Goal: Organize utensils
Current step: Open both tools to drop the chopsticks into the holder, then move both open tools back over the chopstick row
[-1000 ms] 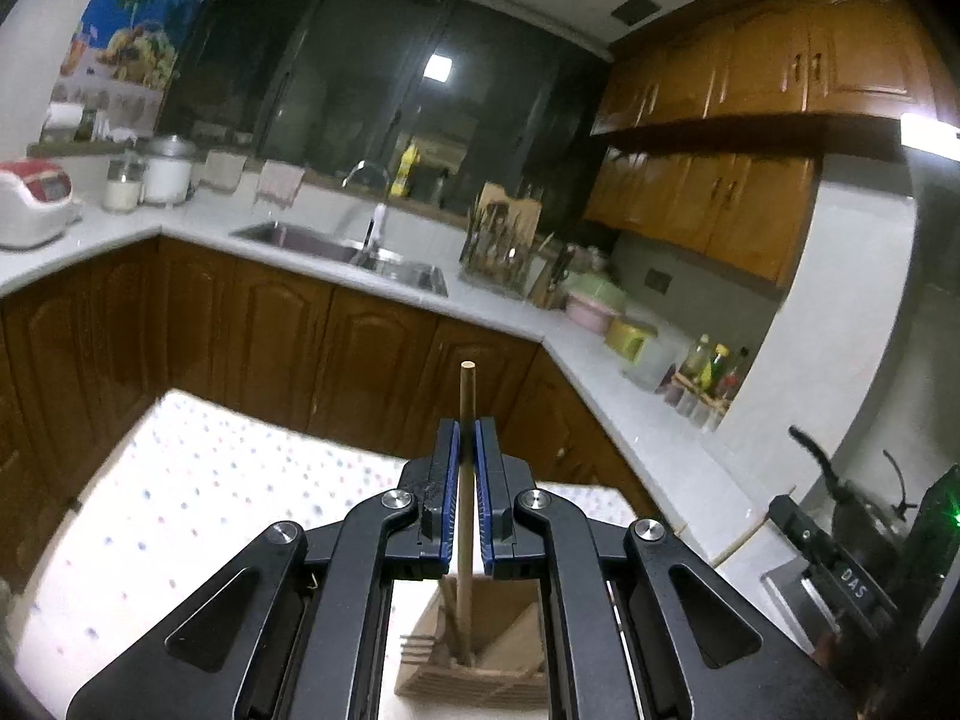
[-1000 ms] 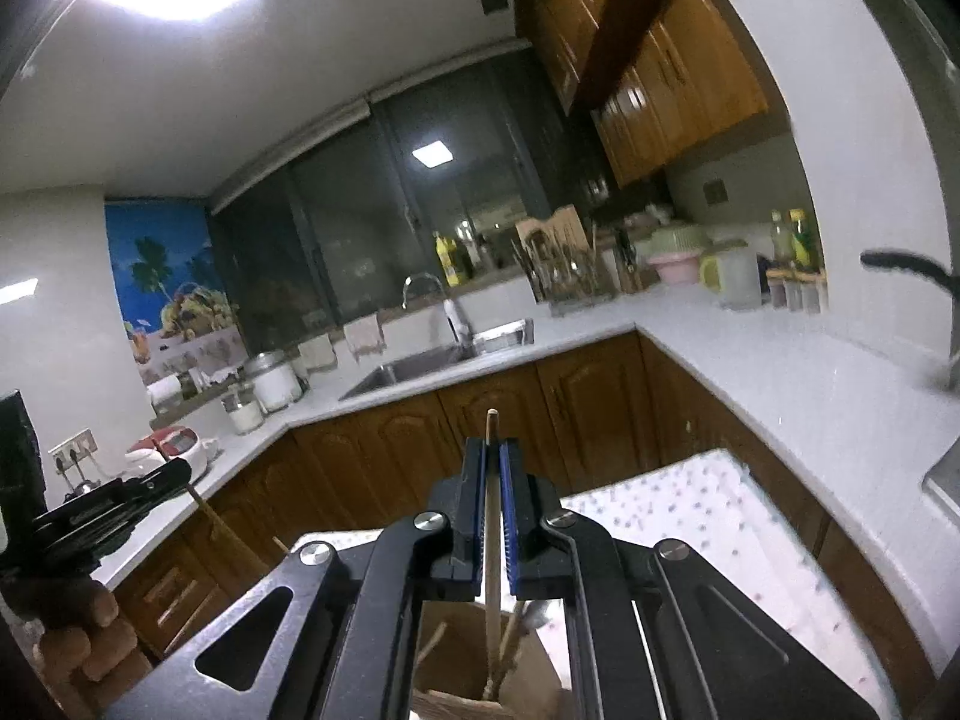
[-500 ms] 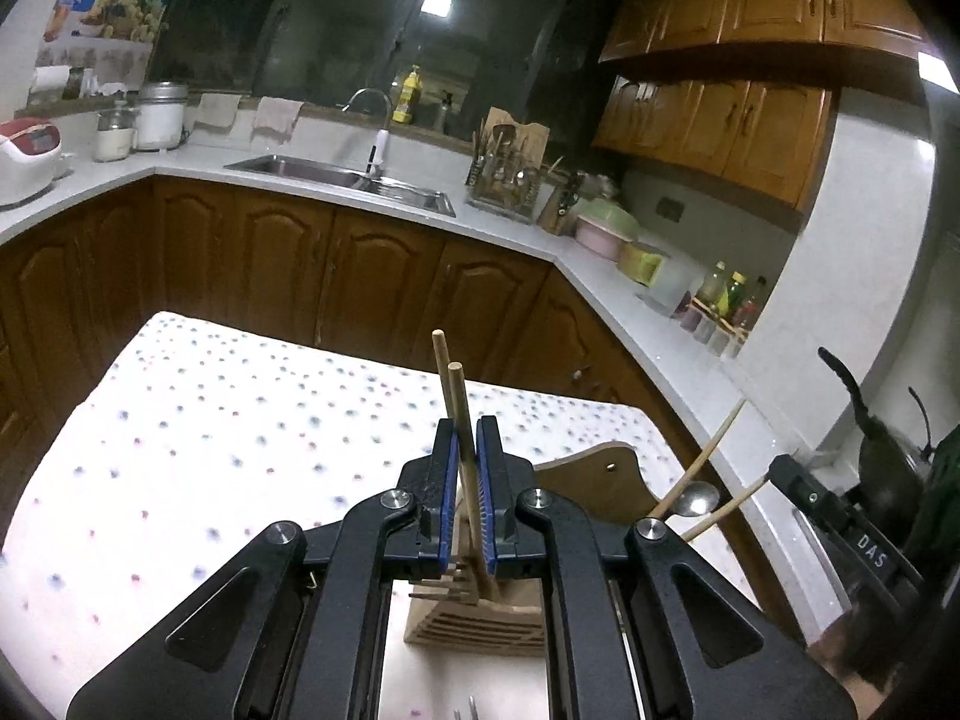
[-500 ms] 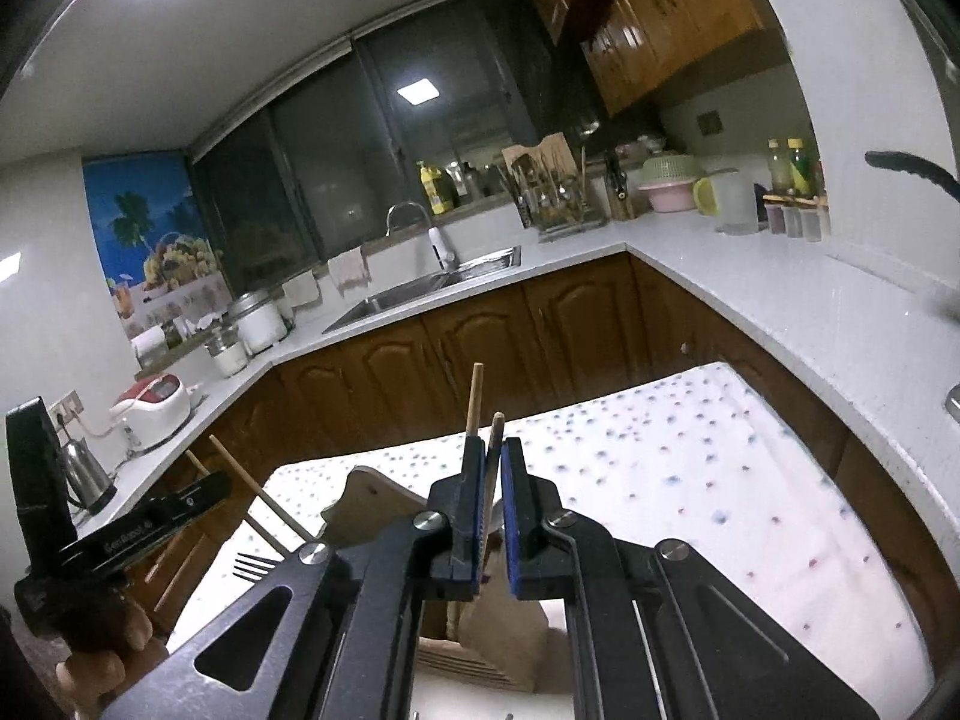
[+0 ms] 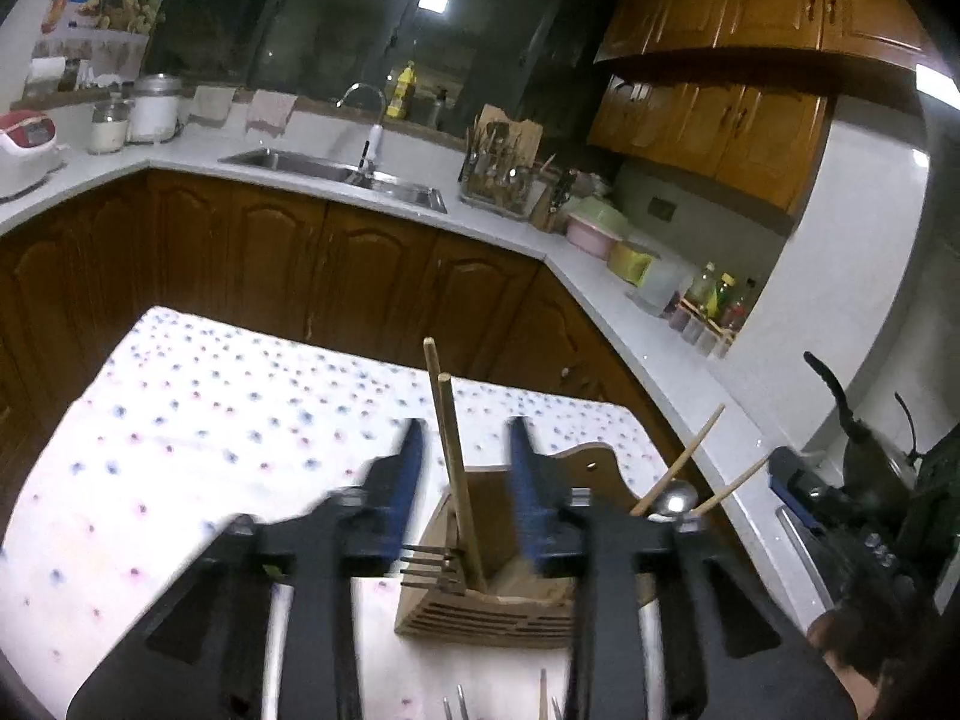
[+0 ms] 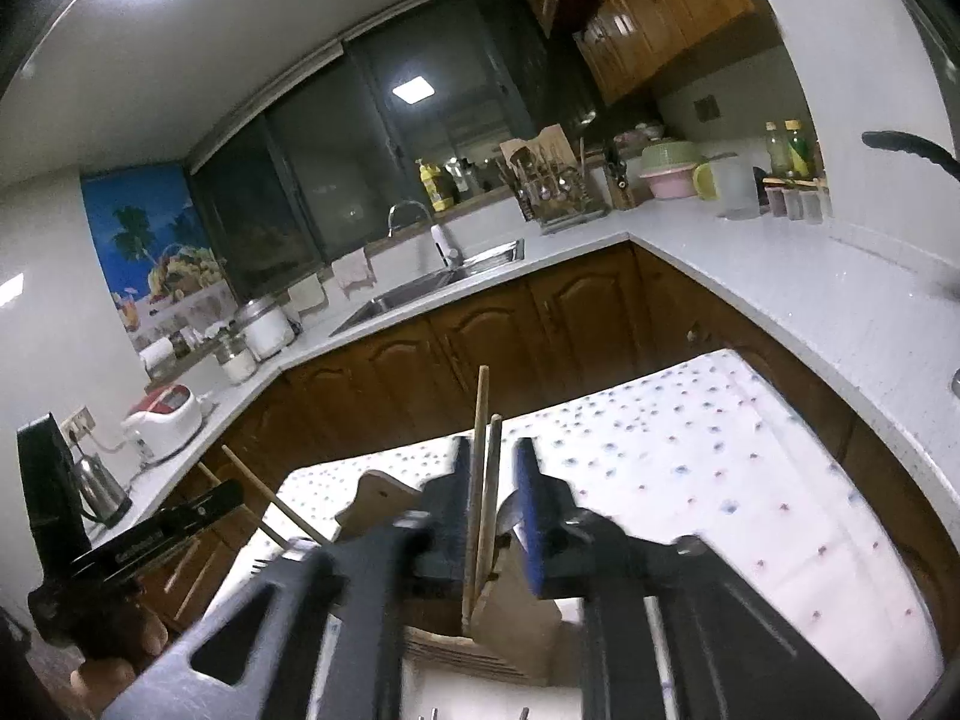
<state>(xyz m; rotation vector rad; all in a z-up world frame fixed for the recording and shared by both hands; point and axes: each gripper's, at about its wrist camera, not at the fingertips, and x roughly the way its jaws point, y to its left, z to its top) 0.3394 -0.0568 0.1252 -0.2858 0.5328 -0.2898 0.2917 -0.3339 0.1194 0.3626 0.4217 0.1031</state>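
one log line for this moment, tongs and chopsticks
left tongs: opening, chopsticks between, not gripped | right tongs: opening, off the chopsticks | chopsticks: standing in wooden holder | holder: on dotted cloth

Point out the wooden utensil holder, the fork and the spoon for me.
wooden utensil holder (image 5: 480, 612): left wrist view, slotted front wall.
fork (image 5: 429, 564): left wrist view, its tines, left of the holder's opening.
spoon (image 5: 675, 504): left wrist view, shiny bowl, right of the holder.
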